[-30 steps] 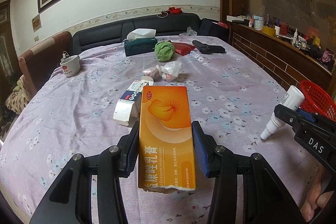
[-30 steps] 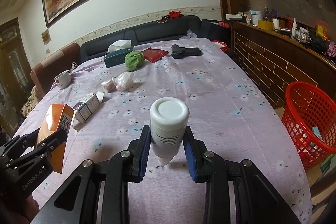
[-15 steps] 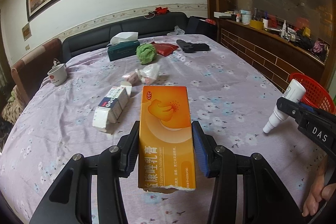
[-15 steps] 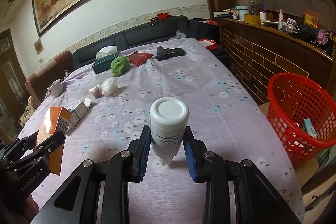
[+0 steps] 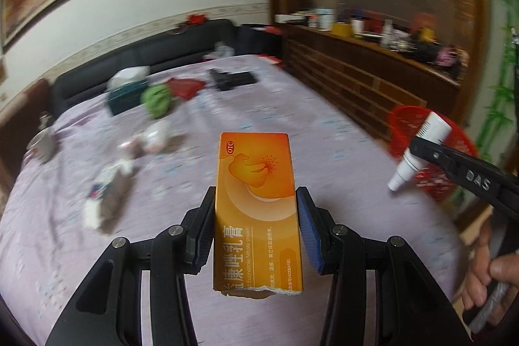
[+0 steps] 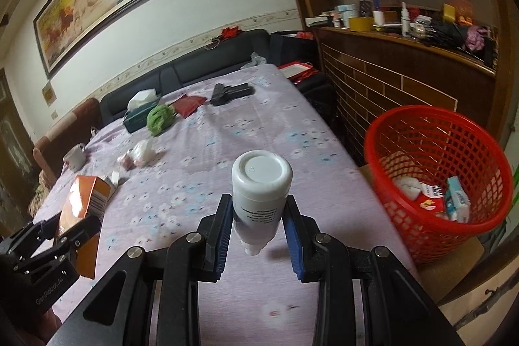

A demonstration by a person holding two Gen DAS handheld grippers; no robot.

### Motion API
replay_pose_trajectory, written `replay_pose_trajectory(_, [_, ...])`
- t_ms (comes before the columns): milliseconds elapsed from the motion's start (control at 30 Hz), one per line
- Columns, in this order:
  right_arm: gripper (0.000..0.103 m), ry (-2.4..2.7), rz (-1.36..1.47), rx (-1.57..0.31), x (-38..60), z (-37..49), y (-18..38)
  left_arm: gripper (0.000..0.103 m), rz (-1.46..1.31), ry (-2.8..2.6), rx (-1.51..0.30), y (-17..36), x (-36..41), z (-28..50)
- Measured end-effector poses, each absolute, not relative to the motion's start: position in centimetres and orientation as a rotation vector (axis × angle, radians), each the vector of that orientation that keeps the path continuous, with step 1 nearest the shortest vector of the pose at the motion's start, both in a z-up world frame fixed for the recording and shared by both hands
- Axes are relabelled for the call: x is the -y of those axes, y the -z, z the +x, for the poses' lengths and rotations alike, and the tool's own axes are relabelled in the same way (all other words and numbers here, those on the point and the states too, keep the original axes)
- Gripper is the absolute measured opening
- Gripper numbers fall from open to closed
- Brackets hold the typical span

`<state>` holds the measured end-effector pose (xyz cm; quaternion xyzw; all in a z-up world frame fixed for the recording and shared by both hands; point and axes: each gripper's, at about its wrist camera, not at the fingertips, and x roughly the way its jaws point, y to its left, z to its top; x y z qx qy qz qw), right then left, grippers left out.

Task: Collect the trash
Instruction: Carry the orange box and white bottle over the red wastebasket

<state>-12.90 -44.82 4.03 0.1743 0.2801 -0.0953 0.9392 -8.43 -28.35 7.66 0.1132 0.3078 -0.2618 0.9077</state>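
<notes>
My left gripper (image 5: 256,226) is shut on an orange medicine box (image 5: 256,200), held flat above the purple flowered tablecloth (image 5: 194,151). The same orange box (image 6: 86,200) shows in the right wrist view at the lower left, in the left gripper (image 6: 69,227). My right gripper (image 6: 259,232) is shut on a white plastic bottle (image 6: 261,184), nozzle pointing down, above the table's right side. That white bottle (image 5: 418,148) and the right gripper (image 5: 425,151) appear at the right of the left wrist view. A red mesh basket (image 6: 438,125) with several scraps inside stands off the table's right edge.
On the table lie a small white-and-blue box (image 5: 107,193), crumpled plastic wraps (image 6: 139,154), a green cloth ball (image 6: 159,119), a tissue box (image 6: 139,115), a red pouch (image 6: 189,104), a black object (image 6: 230,93) and a cup (image 6: 76,156). A cluttered wooden counter (image 6: 405,54) runs along the right.
Both grippers have swung to the right with their loads; the red basket now shows larger and nearer in the right wrist view, and the table items have slid leftward.
</notes>
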Motion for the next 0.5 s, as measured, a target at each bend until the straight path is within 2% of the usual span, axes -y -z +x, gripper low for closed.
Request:
replay_pose_trajectory(233, [0.033, 0.277, 0.422, -0.534, 51.9, -16.1, -6.0, 0.045, 0.182, 0.817, -0.703, -9.8, 36.7, -9.0])
replay_pose_trajectory(500, [0.033, 0.38, 0.472, -0.517, 60.2, -18.9, -7.4, 0.046, 0.21, 0.962, -0.763, -9.4, 46.6, -8.9])
